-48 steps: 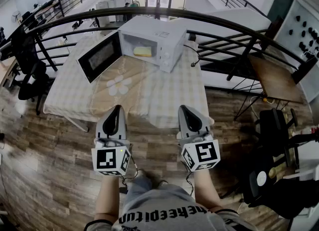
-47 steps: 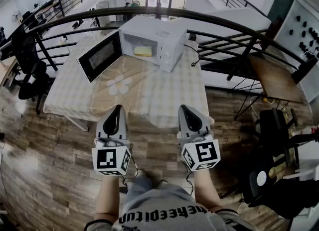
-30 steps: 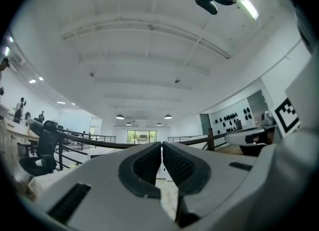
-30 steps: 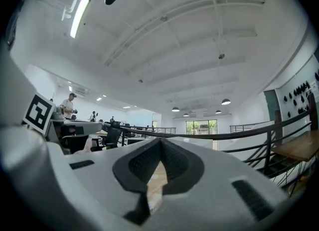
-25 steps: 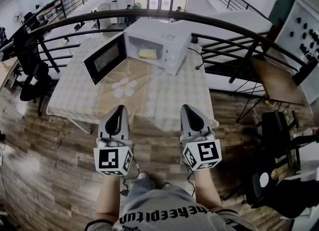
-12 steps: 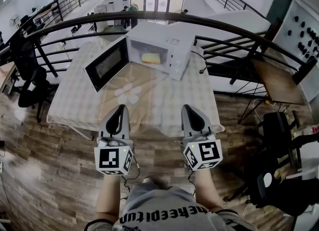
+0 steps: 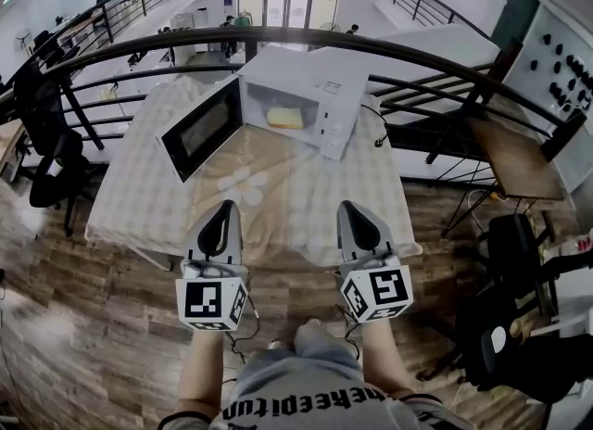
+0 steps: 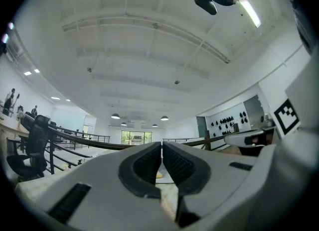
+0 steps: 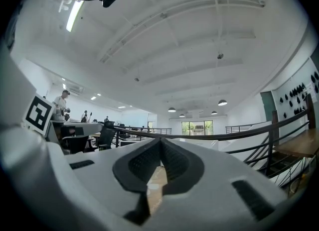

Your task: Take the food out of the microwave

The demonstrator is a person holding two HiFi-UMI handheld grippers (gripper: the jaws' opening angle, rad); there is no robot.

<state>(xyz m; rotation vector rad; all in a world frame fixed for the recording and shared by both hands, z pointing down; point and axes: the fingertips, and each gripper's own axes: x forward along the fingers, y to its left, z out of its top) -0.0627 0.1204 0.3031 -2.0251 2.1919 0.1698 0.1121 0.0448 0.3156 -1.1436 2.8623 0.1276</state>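
1. Nearest, the person stands on the wood floor (image 7: 83,326) with both forearms held out in front, one tool in each hand, side by side and pointing at the desk.
2. The left tool (image 7: 225,206) has its jaws pressed together with nothing between them. Its own view shows the ribbed pads meeting along a thin seam.
3. The right tool (image 7: 345,206) is likewise pressed together and empty, its pads meeting at the tips.
4. Next is the desk (image 7: 306,206) under a pale checked cloth. Its near edge now sits lower in the head view than it did a moment ago, and the tool tips reach further over the cloth, so the person has stepped in closer. Neither tool's jaws have changed during the approach.
5. Further back, the microwave (image 7: 320,81) stands at the desk's far side with its door (image 7: 206,128) swung wide to the left, leaving the cavity clear.
6. The food (image 7: 285,118), a yellowish block, lies inside that cavity, untouched and well apart from both tools.
7. Beyond it a dark railing (image 7: 417,48) curves behind the desk.
8. By my judgement this is the approach stage. A tool must spread its jaws before it can reach in.
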